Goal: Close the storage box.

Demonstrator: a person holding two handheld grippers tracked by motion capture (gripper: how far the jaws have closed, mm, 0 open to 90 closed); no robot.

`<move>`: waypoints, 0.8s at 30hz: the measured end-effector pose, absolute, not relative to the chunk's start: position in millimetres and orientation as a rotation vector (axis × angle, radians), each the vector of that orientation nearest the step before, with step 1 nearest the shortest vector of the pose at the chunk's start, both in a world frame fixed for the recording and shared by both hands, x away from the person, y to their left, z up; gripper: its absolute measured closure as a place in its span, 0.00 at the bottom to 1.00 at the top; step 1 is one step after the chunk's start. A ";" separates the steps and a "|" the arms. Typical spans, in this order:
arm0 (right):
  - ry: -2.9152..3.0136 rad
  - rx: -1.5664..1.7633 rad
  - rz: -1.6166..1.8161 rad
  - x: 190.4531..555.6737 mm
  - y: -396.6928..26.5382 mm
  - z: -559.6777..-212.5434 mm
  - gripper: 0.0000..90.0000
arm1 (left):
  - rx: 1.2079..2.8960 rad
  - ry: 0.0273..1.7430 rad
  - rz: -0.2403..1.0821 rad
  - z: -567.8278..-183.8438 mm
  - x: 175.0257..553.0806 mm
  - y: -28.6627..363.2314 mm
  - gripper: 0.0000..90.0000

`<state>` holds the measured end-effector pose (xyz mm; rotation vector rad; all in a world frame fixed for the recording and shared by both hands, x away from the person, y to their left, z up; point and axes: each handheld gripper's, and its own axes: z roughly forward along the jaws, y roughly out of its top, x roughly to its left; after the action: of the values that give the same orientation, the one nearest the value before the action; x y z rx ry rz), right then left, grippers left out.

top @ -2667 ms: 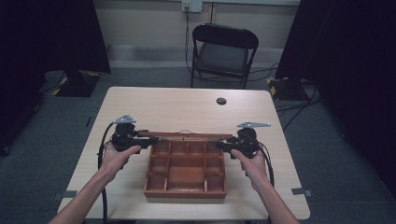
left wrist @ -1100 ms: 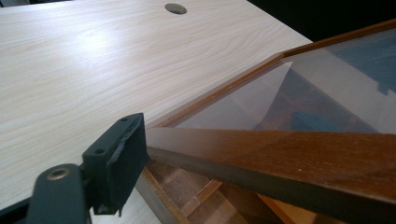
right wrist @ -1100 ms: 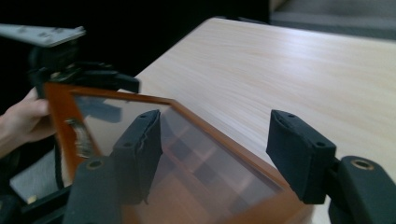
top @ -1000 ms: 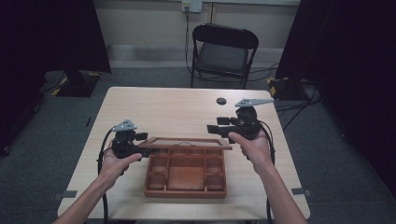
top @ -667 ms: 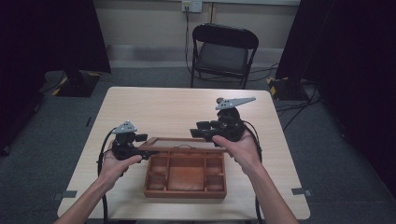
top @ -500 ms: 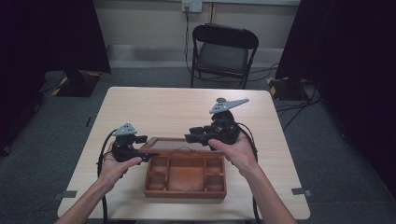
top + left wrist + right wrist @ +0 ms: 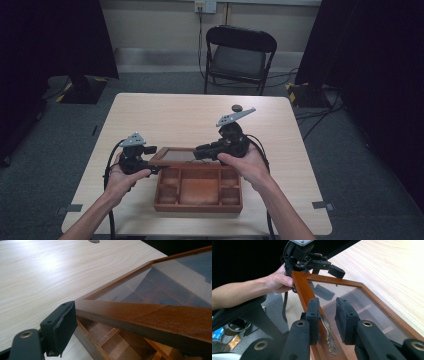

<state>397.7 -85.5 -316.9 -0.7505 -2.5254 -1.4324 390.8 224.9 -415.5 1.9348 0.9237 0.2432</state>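
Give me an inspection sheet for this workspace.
Surface: pale wooden table, no damage seen.
Job's things: wooden compartment box; its glass lid partly raised.
Clutter: one small dark disc near the far edge.
Grippers: left gripper clamps the lid's corner; right gripper straddles the lid's front rail, jaws have just been closing, pads not yet pressing.
Cables: black cable loops from each gripper.
Surroundings: folding chair, wall socket, dark curtains.

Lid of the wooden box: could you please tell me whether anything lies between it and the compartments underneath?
Nothing visible does: the compartments below the raised lid look empty; the left hand-held gripper holds its corner.
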 end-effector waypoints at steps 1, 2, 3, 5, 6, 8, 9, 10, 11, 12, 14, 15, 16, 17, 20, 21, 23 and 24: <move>-2.528 -0.768 -1.424 398.1 -86.1 -318.1 0.81 | 1.943 0.925 0.245 -415.8 391.1 225.7 0.17; -2.529 -0.788 -1.416 398.7 -86.8 -319.5 0.81 | 1.939 0.929 0.246 -416.2 390.9 226.0 0.17; -2.522 -0.782 -1.406 399.2 -87.3 -320.9 0.81 | 1.936 0.929 0.246 -416.7 390.8 225.9 0.18; -2.511 -0.766 -1.399 398.7 -88.0 -322.8 0.81 | 1.934 0.927 0.236 -417.2 391.1 225.8 0.17; -2.511 -0.753 -1.398 398.0 -87.8 -323.7 0.81 | 1.934 0.927 0.236 -417.2 391.2 225.9 0.17; -2.514 -0.741 -1.371 396.6 -86.5 -325.1 0.83 | 1.933 0.929 0.237 -417.2 390.7 225.4 0.17; -2.512 -0.744 -1.361 396.7 -85.4 -326.8 0.84 | 1.935 0.929 0.241 -417.3 390.5 225.3 0.17; -2.505 -0.750 -1.353 397.1 -85.1 -327.7 0.85 | 1.944 0.926 0.243 -417.4 390.6 225.4 0.17; -2.503 -0.750 -1.342 397.9 -84.9 -328.7 0.86 | 1.953 0.925 0.251 -417.5 390.5 225.9 0.17; -2.499 -0.754 -1.333 398.5 -84.8 -329.8 0.86 | 1.952 0.929 0.247 -418.1 390.4 225.7 0.18; -2.470 -0.754 -1.319 400.1 -84.9 -332.1 0.88 | 1.965 0.926 0.253 -419.1 391.0 226.1 0.18; -2.471 -0.752 -1.316 400.0 -85.1 -332.4 0.90 | 1.961 0.934 0.247 -419.3 390.9 226.0 0.18; -2.470 -0.751 -1.314 400.0 -85.1 -332.5 0.90 | 1.963 0.933 0.247 -419.5 390.8 226.0 0.18; -2.468 -0.750 -1.309 400.2 -84.9 -332.5 0.90 | 1.963 0.936 0.251 -419.6 390.5 226.0 0.18; -2.467 -0.744 -1.298 400.5 -84.3 -333.3 0.91 | 1.968 0.934 0.247 -420.8 390.7 226.1 0.18; -2.471 -0.740 -1.300 400.1 -84.1 -333.4 0.91 | 1.970 0.934 0.248 -421.0 390.5 226.0 0.18; -2.487 -0.730 -1.293 399.3 -83.4 -333.4 0.91 | 1.984 0.931 0.254 -421.6 391.2 226.6 0.18; -2.491 -0.729 -1.290 398.9 -83.0 -333.5 0.91 | 1.980 0.936 0.246 -422.4 391.2 226.3 0.18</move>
<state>398.9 -83.0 -333.5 -0.7293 -2.4906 -1.2903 391.2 226.3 -422.4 1.9796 0.9357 0.2464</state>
